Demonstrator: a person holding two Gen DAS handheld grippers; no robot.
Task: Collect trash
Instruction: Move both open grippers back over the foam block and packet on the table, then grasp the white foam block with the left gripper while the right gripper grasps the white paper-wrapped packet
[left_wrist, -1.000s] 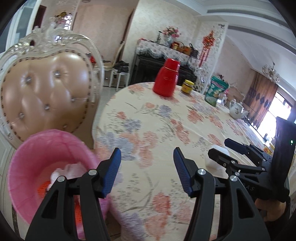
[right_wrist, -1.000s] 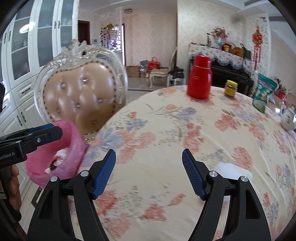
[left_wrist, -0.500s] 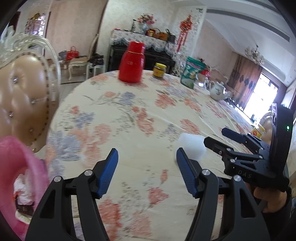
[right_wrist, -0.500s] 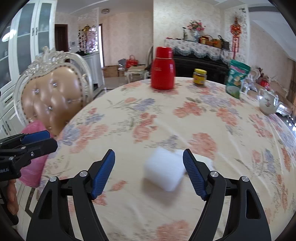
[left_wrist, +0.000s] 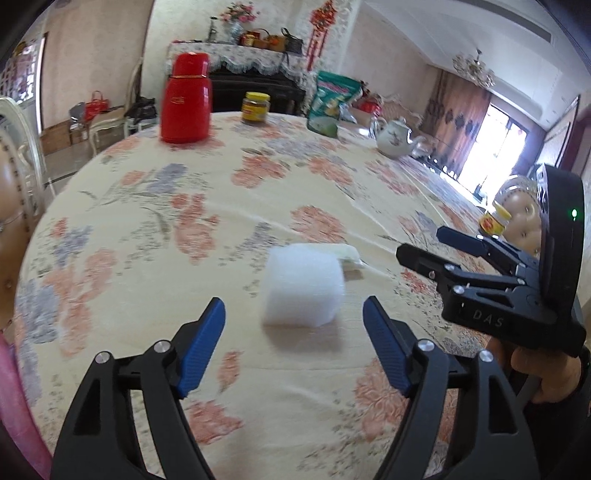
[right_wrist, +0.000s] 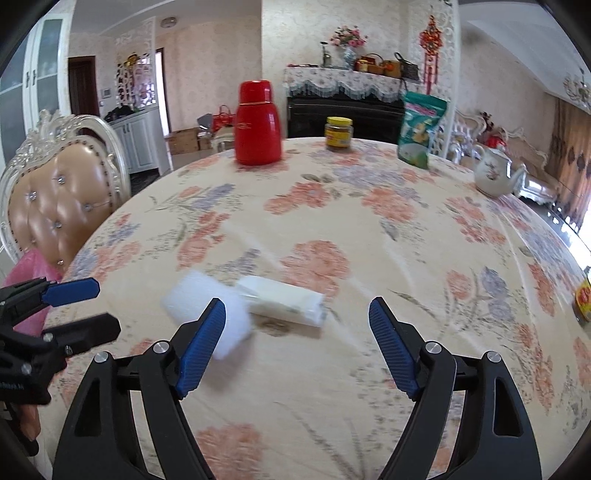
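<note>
Floral cloth covers our round table (right_wrist: 406, 229), where a white foam block (left_wrist: 303, 288) lies touching a flat white packet (right_wrist: 284, 302). We hold our left gripper (left_wrist: 293, 332) wide open just before the block, gripping nothing. Our right gripper (right_wrist: 295, 339) gapes empty near the packet.
</note>
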